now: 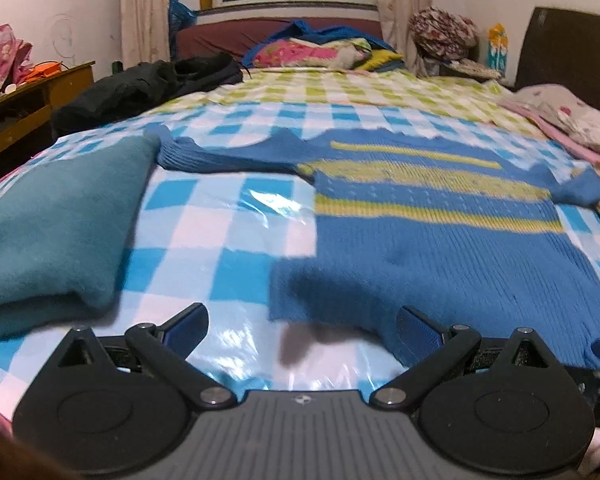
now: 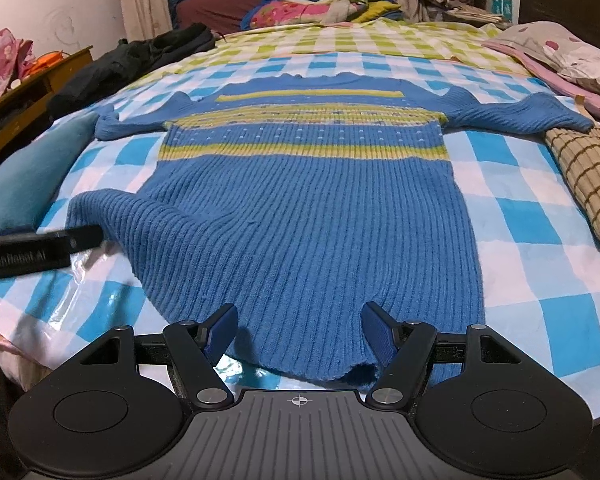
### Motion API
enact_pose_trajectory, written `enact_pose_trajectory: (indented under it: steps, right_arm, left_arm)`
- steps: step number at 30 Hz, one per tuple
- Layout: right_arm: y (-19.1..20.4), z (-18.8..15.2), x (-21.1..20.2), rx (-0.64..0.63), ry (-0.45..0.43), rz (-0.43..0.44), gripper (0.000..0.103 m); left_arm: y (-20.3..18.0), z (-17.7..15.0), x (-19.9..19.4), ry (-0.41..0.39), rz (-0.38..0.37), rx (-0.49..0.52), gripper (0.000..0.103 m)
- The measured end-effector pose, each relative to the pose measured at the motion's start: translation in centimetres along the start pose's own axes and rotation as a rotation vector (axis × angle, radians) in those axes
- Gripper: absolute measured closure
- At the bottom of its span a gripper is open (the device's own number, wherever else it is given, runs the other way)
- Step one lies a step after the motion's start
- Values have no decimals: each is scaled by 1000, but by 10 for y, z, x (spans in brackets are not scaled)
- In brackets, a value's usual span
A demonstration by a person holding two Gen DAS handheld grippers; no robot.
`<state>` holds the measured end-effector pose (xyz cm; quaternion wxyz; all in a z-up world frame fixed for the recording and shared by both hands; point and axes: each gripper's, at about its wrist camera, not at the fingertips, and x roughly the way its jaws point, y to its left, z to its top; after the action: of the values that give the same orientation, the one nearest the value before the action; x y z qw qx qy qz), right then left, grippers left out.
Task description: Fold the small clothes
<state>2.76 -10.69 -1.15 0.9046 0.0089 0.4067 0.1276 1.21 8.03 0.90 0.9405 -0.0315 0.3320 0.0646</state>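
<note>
A bedroom bed under a blue-and-white checked cover, with a small blue knitted sweater spread flat for folding.

The sweater lies face up, sleeves out to both sides, its hem nearest the person. A folded teal garment sits to its left and a tan checked one to its right. The right hand-held gripper is spread wide over the middle of the hem, gripping nothing; the left hand-held gripper is likewise released, at the hem's left corner. A good fold likely means pinching both hem corners evenly, lifting together, and keeping the knit from dragging or bunching on the slick cover.
</note>
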Motion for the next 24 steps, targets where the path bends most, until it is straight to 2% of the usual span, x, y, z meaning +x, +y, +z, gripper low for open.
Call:
enact_pose_trajectory:
  steps: [6, 8, 13, 15, 16, 18, 24]
  right_arm:
    - [5, 6, 3, -12, 0, 7, 34]
    - [6, 8, 4, -16, -2, 9, 34]
    - [9, 11, 5, -25, -2, 11, 34]
    - [11, 12, 6, -28, 0, 12, 34]
    - [12, 13, 7, -32, 2, 13, 34]
    - [14, 13, 7, -35, 2, 15, 34]
    - [13, 10, 5, -46, 5, 20, 34]
  left_arm:
    - [11, 11, 12, -6, -19, 6, 1]
    - [13, 13, 18, 9, -24, 5, 9]
    - [21, 12, 28, 58, -77, -42, 51]
    - [25, 10, 32, 73, -95, -63, 63]
    - [27, 8, 31, 71, -107, -76, 73]
    - [34, 7, 30, 67, -141, -110, 87]
    - [45, 6, 18, 67, -217, -145, 91]
